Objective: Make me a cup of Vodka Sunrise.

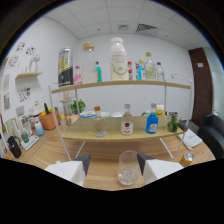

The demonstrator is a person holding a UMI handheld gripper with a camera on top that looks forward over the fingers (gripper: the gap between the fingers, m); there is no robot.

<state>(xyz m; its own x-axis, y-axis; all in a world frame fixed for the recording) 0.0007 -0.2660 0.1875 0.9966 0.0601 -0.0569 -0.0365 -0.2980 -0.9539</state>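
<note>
Nearest, the claw [111, 167] is spread wide, its two white-padded fingers [70, 171] standing well apart with nothing pinched. A clear, stemless drinking glass [128, 168] with what looks like ice in the bottom stands upright on the pale wooden worktop [100, 175] between the fingers, with a gap at each side and somewhat closer to the right one.

Beyond the glass, straight ahead and higher, runs the lower wooden shelf [112, 136] of a white-framed rack. On it stand three upright bottles in a row: a clear one with an orange cap [99, 123], a clear one with a red label [127, 121], likely the vodka, and a blue one [152, 120]. The red-labelled bottle lies almost dead ahead of the claw, directly over the glass, long axis vertical.

Farthest, the upper shelf [165, 85] carries a large white bottle [119, 60] and a dark can [65, 67] among smaller bottles.
</note>
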